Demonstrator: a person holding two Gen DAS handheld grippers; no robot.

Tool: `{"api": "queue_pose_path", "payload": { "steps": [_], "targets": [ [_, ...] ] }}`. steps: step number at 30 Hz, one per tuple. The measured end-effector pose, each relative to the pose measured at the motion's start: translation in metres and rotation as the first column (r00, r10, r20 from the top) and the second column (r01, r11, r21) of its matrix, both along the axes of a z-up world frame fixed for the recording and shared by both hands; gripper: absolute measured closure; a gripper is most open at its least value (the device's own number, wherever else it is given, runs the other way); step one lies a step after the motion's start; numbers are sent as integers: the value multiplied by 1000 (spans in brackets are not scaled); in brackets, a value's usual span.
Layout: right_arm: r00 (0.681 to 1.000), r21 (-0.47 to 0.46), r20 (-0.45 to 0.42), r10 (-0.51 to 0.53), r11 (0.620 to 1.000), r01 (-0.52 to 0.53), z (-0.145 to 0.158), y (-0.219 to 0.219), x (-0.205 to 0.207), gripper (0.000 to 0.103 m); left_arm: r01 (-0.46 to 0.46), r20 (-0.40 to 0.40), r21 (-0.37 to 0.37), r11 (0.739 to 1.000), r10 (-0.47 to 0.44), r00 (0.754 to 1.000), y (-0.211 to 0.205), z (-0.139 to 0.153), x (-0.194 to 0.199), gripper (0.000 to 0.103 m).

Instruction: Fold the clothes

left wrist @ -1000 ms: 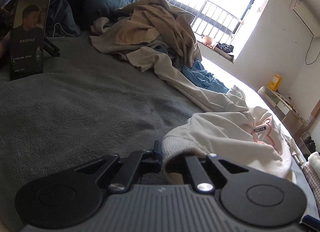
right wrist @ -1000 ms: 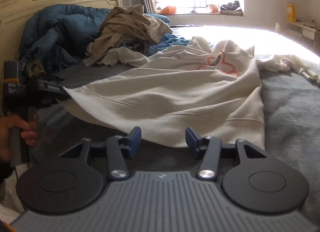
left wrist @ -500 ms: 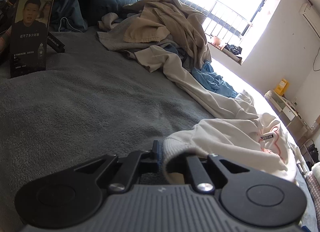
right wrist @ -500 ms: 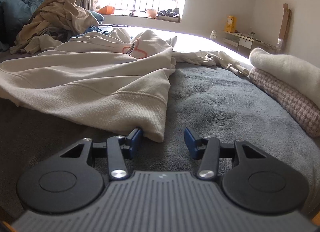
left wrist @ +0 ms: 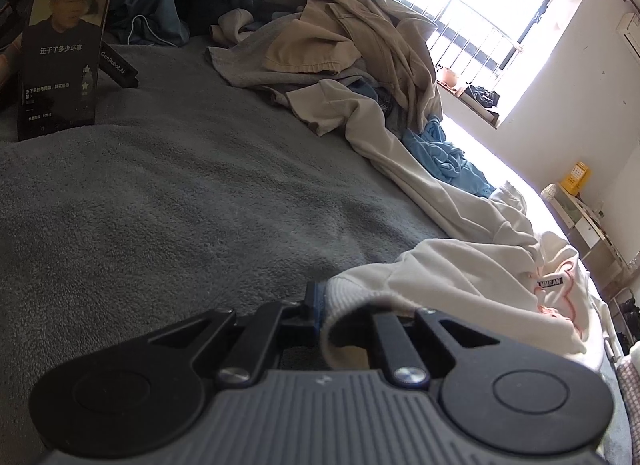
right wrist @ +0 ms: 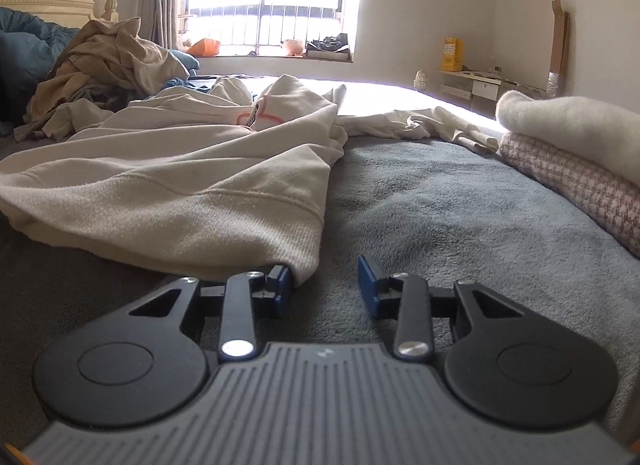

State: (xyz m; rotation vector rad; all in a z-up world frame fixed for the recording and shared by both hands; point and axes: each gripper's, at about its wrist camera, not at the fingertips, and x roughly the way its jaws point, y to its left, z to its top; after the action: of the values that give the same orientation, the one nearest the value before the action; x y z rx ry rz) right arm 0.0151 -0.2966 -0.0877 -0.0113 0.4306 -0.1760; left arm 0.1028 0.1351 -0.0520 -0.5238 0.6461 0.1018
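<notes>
Two hand-held grippers: both at the cream sweatshirt [right wrist: 168, 189]
Left hand-held gripper [left wrist: 344, 305]: clamped on its ribbed hem
Right hand-held gripper [right wrist: 323, 277]: fingers apart, hem corner between them

Bare grey blanket [right wrist: 460, 217] ahead of right tongs [right wrist: 324, 285]; folded stack [right wrist: 580, 161] blocks right side.

My left claw [left wrist: 344, 305] is clamped on the sweatshirt [right wrist: 180, 181] hem; my right [right wrist: 324, 281] sits spread at its corner. The clothes pile [left wrist: 340, 49] lies behind, toward the headboard. Folded stack [right wrist: 580, 153] sits along the bed's [right wrist: 440, 217] right edge.
</notes>
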Motion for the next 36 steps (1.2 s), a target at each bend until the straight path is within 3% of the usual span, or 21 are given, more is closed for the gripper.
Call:
{"api": "queue_pose_path", "payload": {
  "steps": [4, 7, 9, 12, 15, 17, 19, 20, 23, 28, 31, 32, 35, 36],
  "targets": [
    [1000, 67, 10, 8, 998, -9, 2, -7, 16, 86, -6, -2, 18, 1000, 6, 1000, -3, -2, -2, 95],
    [996, 196, 57, 70, 977, -80, 7, -13, 25, 87, -8, 0, 31, 999, 8, 1000, -4, -2, -2, 92],
    [991, 307, 85, 103, 944, -124, 8, -21, 29, 87, -12, -4, 21, 1000, 12, 1000, -2, -2, -2, 91],
    [988, 497, 114, 103, 855, -146, 3, -37, 28, 85, -16, -8, 11, 1000, 16, 1000, 0, -2, -1, 88],
    [991, 607, 119, 67, 785, -126, -8, -46, 22, 85, -18, -12, 11, 1000, 18, 1000, 0, -2, -1, 86],
    [986, 688, 156, 64, 709, -155, -14, -53, 17, 85, -19, -16, 11, 1000, 19, 1000, 1, -3, -1, 83],
    [974, 774, 220, 59, 597, -210, -22, -64, 12, 84, -21, -19, 12, 1000, 21, 1000, 1, -2, -1, 79],
    [969, 794, 242, 57, 563, -232, -23, -67, 11, 84, -22, -20, 13, 1000, 22, 1000, 2, -2, -1, 77],
    [963, 778, 259, 67, 576, -250, -19, -67, 13, 83, -23, -21, 21, 1000, 23, 1000, 1, -2, -1, 76],
    [985, 653, 160, 70, 741, -159, -11, -55, 24, 83, -22, -23, 40, 999, 22, 999, -3, -2, 0, 77],
    [998, 442, 64, 30, 895, -55, -6, -36, 36, 83, -13, -20, 57, 998, 14, 1000, -6, -1, 2, 77],
    [999, 365, 44, 16, 931, -31, -4, -29, 39, 84, -7, -18, 64, 998, 9, 1000, -8, -1, 3, 80],
    [1000, 213, 26, 2, 977, -8, 2, -17, 45, 93, 8, -10, 90, 996, -7, 1000, -14, 1, 5, 98],
    [1000, 142, 29, -5, 990, 1, 7, -13, 46, 95, 9, -2, 111, 994, -9, 1000, -18, 3, 4, 100]
  ]
}}
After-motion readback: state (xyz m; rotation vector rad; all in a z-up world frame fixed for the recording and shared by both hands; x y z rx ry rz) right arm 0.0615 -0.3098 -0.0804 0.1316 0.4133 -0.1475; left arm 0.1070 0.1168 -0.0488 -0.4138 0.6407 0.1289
